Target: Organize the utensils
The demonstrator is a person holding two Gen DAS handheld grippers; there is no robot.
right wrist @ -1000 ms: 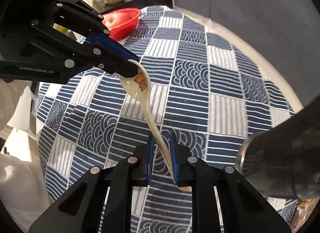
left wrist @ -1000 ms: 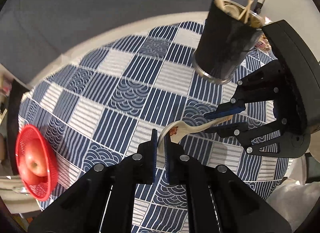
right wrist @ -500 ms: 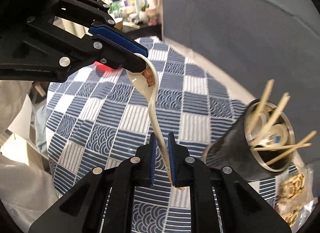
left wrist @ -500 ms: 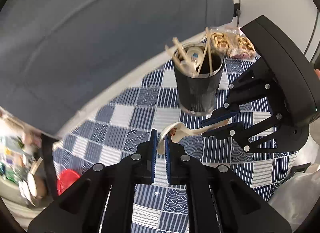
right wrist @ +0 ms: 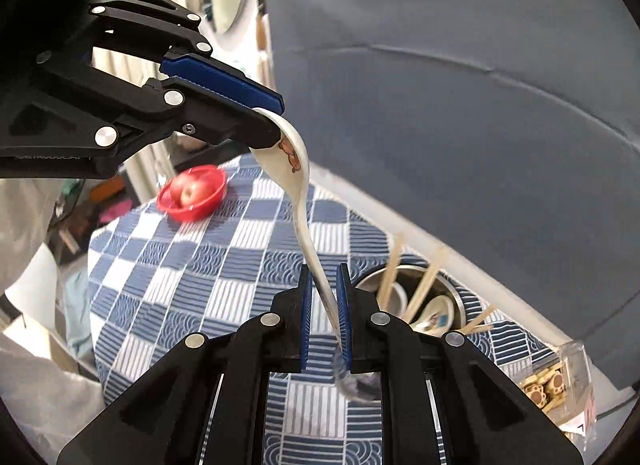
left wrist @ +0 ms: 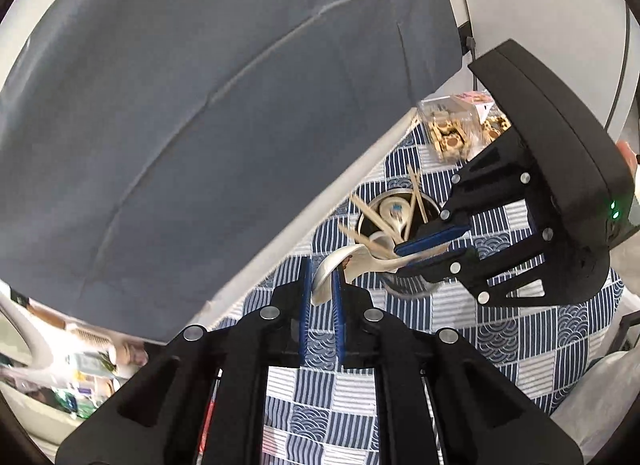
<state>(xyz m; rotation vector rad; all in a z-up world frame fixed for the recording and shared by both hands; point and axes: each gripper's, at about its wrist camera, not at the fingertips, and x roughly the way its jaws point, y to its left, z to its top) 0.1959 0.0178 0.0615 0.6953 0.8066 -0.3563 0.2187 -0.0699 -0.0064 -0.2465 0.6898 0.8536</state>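
Observation:
A white ceramic spoon (right wrist: 302,201) with a bear picture is held in the air between both grippers. My left gripper (left wrist: 319,289) is shut on the spoon's bowl (left wrist: 326,277). My right gripper (right wrist: 323,293) is shut on the spoon's handle; in the left wrist view it (left wrist: 428,247) comes in from the right. A metal utensil cup (right wrist: 452,289) with chopsticks and other spoons stands on the checked tablecloth (right wrist: 224,265), below and right of the held spoon. The cup (left wrist: 394,209) lies just behind the spoon in the left wrist view.
A red basket (right wrist: 192,193) with an apple sits at the table's far left. A clear box of biscuits (right wrist: 556,389) lies right of the cup and shows in the left wrist view (left wrist: 452,131). A grey sofa back (right wrist: 460,77) rises behind the table.
Both grippers have lifted the spoon higher and carried it toward the utensil cup. The cup now sits directly under the right gripper's side, and both views have tilted up.

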